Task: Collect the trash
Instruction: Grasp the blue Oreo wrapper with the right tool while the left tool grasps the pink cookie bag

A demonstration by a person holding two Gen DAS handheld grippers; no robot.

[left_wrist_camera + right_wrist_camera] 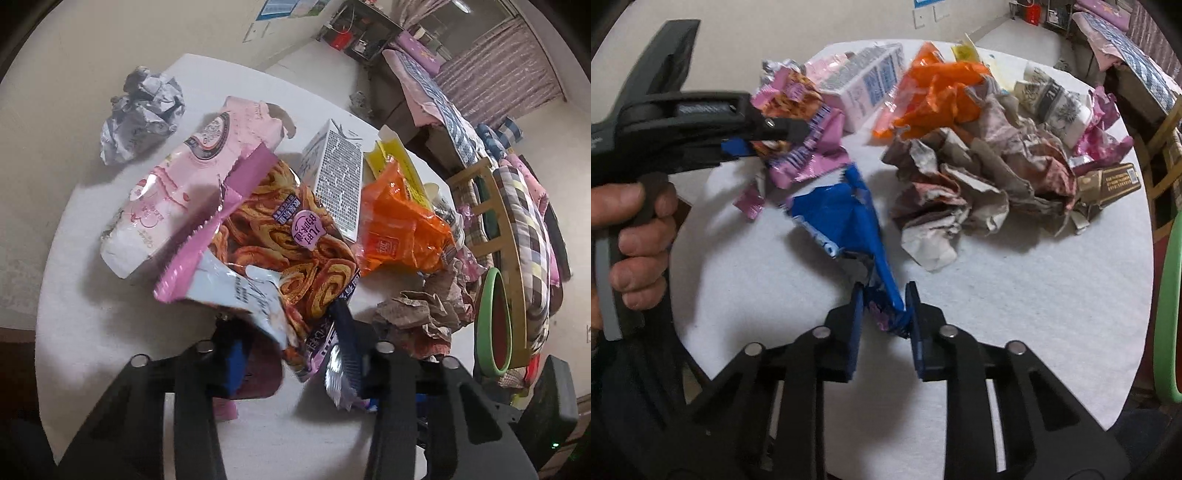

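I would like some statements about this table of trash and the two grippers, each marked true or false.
1. The right gripper is closed on a blue wrapper. True.
2. The left gripper holds the orange bag. False: the orange bag lies on the table; the left gripper is closed on the snack bag with pastry pictures.
3. A white carton lies between the snack bag and the orange bag. True.
4. The crumpled silver foil sits on top of the pile. False: it lies apart, near the table's far edge.
5. Crumpled brown paper lies on the table. True.
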